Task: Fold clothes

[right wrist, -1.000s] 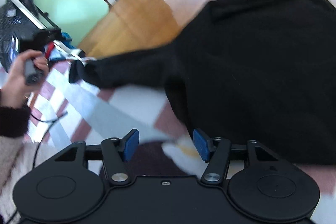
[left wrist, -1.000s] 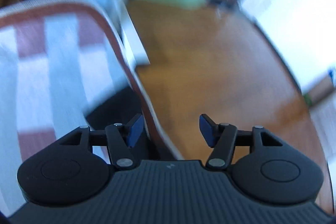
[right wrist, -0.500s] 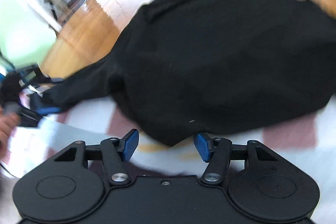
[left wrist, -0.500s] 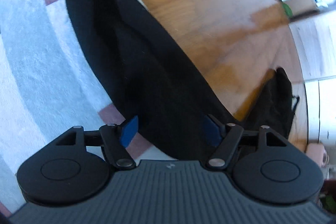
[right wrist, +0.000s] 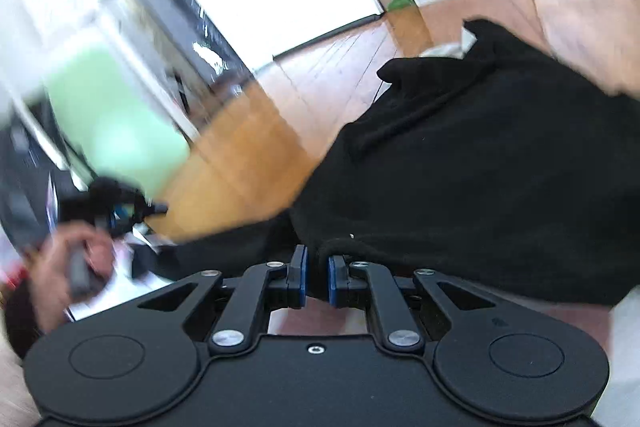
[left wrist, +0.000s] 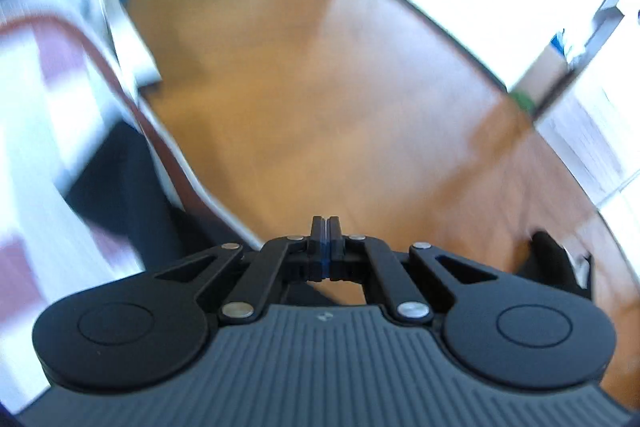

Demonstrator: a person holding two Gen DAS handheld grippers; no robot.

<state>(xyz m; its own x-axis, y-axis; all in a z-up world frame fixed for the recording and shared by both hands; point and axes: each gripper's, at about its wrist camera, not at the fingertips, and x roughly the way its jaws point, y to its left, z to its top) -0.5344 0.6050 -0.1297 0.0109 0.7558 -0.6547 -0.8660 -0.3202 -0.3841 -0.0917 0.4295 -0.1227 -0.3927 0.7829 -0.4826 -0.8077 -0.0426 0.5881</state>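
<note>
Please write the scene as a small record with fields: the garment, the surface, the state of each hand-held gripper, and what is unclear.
garment: black garment, spread out, partly on the patterned mat, partly on the wooden floor
left hand-held gripper: jaws closed together; no cloth visible between them
right hand-held gripper: nearly closed, pinching an edge of the black garment
person: a hand holds the left device, seen in the right wrist view
unclear: both views are motion-blurred; garment type not certain
</note>
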